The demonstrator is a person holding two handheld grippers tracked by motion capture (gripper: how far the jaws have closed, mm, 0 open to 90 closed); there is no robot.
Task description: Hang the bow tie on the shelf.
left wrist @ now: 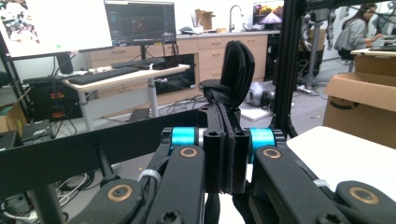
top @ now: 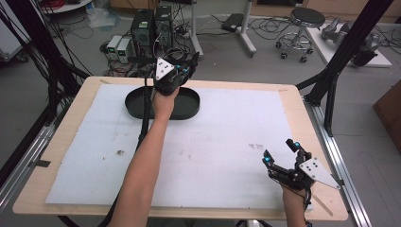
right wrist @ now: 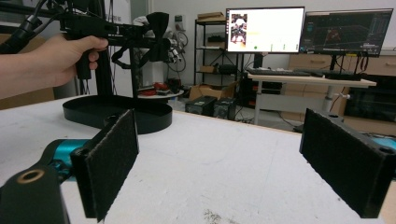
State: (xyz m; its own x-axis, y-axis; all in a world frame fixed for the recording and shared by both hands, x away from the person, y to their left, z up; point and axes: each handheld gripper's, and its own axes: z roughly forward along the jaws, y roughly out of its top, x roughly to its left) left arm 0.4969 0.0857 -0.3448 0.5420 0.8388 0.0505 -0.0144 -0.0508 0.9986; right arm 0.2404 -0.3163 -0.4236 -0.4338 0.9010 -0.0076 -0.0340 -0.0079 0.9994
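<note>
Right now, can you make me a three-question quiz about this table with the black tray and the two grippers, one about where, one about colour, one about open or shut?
1. Where is the black oval tray?
A. at the table's far edge
B. by the right gripper
C. on the floor

2. What colour is the sheet that covers the table?
A. red
B. white
C. green

3. How do the jaws of the right gripper stand?
A. shut on a cup
B. pressed together
C. wide open

Answers:
1 A: in the high view the tray lies at the far edge, under the left gripper.
2 B: the sheet looks white in the high view.
3 C: the right gripper view shows its two pads far apart with nothing between them.
</note>
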